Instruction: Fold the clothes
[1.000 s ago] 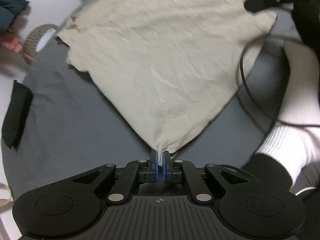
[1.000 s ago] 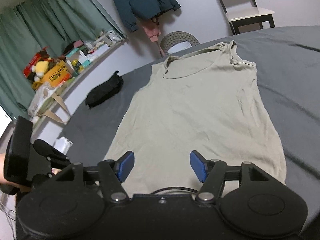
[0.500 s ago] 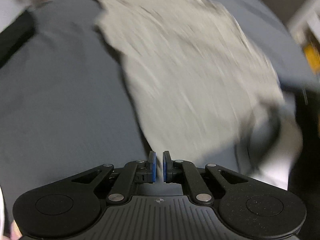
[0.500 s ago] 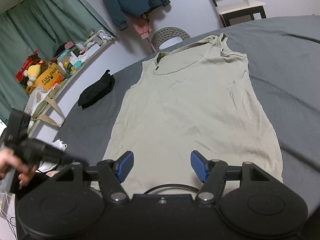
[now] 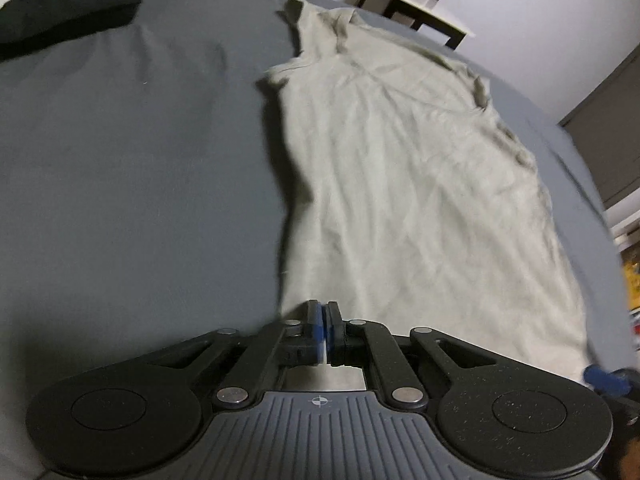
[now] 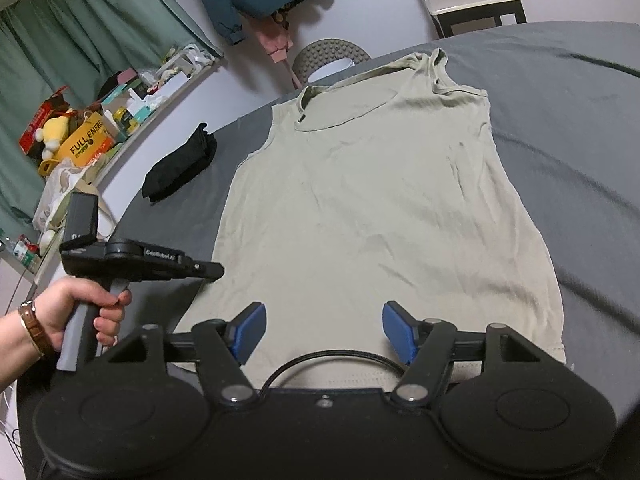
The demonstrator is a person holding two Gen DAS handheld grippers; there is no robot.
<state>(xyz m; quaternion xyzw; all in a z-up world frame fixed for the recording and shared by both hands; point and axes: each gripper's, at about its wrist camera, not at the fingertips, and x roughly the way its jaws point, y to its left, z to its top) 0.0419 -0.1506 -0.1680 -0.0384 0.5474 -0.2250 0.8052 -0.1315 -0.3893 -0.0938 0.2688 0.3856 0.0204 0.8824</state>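
Observation:
A pale beige sleeveless shirt lies spread flat on the grey cloth-covered table, neckline at the far end. My left gripper is shut on the shirt's lower left edge, and a sliver of pale fabric shows between its blue pads. That edge is slightly raised and casts a shadow. In the right wrist view the shirt fills the middle, with the left gripper at its left edge, held by a hand. My right gripper hangs open above the hem, holding nothing.
A folded black garment lies on the table left of the shirt. A chair and a grey stool stand beyond the far edge. A cluttered shelf runs along the left. A black cable loops under my right gripper.
The left gripper let go of the hem corner, swung round to the shirt's left side and shut again on the edge. The right gripper stayed open over the hem.

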